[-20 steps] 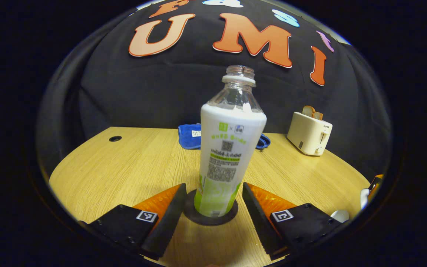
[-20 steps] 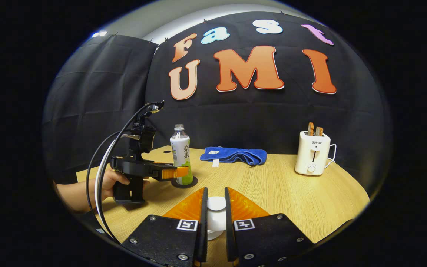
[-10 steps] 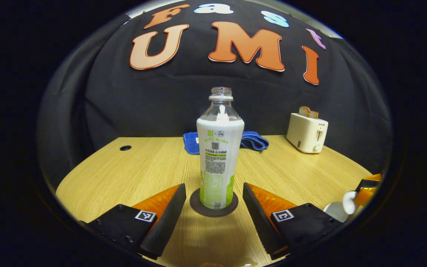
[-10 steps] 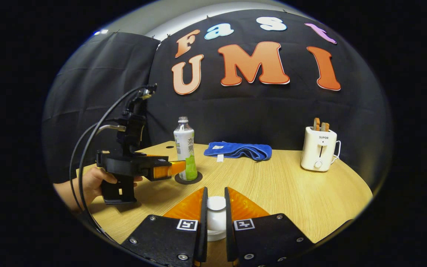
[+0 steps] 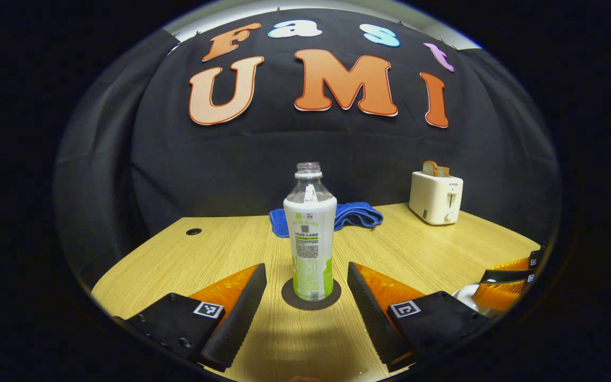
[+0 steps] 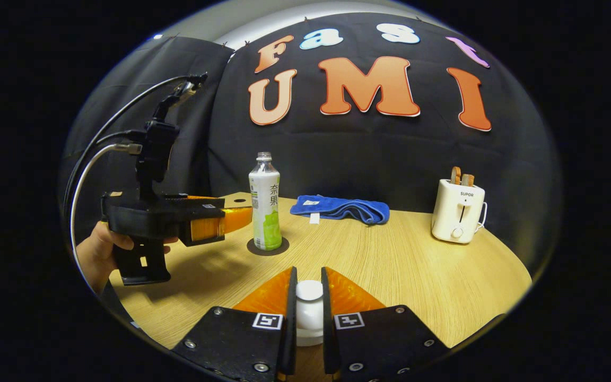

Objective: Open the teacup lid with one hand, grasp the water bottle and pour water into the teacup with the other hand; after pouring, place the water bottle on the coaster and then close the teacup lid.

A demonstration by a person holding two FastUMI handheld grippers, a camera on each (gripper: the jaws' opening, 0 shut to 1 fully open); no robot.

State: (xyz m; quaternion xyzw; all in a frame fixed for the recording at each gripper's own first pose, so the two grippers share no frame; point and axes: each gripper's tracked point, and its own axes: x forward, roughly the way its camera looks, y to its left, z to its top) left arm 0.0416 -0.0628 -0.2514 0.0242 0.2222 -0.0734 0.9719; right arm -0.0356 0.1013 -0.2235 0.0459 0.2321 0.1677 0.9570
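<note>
While your left tongs point(image 5: 305, 289) are gaping before the bottle point(image 5: 310, 233) standing on its coaster point(image 5: 311, 295), your right tongs point(image 6: 306, 313) are clamping the lid point(image 6: 309, 310).

Bare table point(image 6: 390, 260) between bottle point(image 6: 264, 207) and toaster point(image 6: 455, 210), blue towel point(image 6: 340, 208) along the back

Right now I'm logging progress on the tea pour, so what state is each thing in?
Bottle: upright on the coaster, cap off, released.
Lid: clamped by its knob between the right gripper's fingers.
Left gripper: open, short of the bottle.
Right gripper: shut on the lid.
Toaster: two slices of bread standing up out of its slots.
Towel: folded, lying flat.
</note>
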